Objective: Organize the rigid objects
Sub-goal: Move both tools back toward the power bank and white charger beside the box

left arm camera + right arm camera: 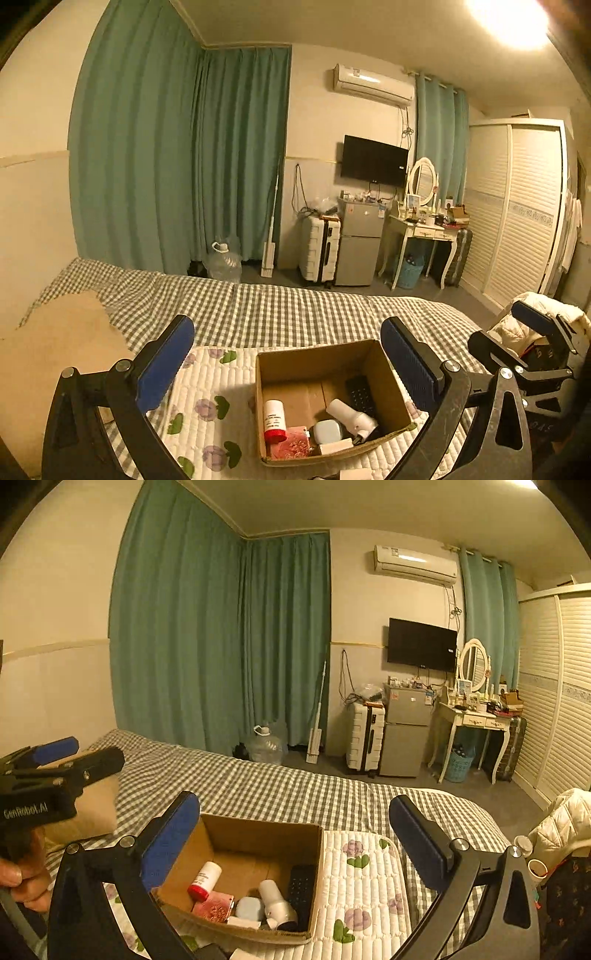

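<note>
Cardboard box (384, 373) sits on the floral pad (218, 384) on the bed, already holding a bottle, remote and bits. Left tool (287, 363) and right tool (294, 840) both gape wide, empty — the box is below-ahead of each, about equally near.

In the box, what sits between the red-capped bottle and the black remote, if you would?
Bare cardboard floor up top; nearer the front, the white hair dryer, shown in both wrist views.
</note>
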Available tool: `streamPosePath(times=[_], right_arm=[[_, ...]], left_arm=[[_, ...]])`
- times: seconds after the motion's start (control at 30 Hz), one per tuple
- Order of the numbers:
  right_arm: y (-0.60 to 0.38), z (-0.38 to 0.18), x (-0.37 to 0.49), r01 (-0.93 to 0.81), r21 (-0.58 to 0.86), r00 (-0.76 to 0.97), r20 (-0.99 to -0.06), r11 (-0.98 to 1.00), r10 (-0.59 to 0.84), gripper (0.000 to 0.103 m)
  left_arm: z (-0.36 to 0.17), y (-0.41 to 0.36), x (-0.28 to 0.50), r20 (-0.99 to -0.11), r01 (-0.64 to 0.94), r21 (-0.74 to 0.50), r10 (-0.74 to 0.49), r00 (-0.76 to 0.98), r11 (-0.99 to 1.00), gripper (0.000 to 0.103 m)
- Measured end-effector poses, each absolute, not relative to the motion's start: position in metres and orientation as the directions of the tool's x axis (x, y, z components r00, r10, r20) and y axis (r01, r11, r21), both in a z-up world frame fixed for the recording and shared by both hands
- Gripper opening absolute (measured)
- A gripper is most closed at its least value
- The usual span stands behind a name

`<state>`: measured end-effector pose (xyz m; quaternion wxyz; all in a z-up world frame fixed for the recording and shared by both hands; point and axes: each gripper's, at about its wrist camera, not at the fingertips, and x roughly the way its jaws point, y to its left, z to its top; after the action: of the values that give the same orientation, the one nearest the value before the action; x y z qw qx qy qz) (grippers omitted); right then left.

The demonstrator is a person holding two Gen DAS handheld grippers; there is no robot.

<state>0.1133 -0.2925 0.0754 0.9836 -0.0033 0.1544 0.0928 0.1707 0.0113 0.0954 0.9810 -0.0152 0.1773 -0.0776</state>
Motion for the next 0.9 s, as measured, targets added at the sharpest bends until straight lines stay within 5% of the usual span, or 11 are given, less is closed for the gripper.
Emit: streamPosePath(times=[0.37, 0.9], right_arm=[[-0.292, 0.064, 0.082, -0.229, -0.029, 0.934, -0.290, 0.973, 0.211, 0.103], [-0.297, -0.001, 0.087, -0.270, -0.022, 0.877, -0.418, 0.963, 0.236, 0.103]], left_arm=[[0.075, 0.031, 0.153, -0.339, 0.123, -0.122, -0.158, 0.927, 0.985, 0.103], [0.009, 0.017, 0.156, -0.433, 0.104, -0.036, -0.109, 0.895, 0.994, 0.103]])
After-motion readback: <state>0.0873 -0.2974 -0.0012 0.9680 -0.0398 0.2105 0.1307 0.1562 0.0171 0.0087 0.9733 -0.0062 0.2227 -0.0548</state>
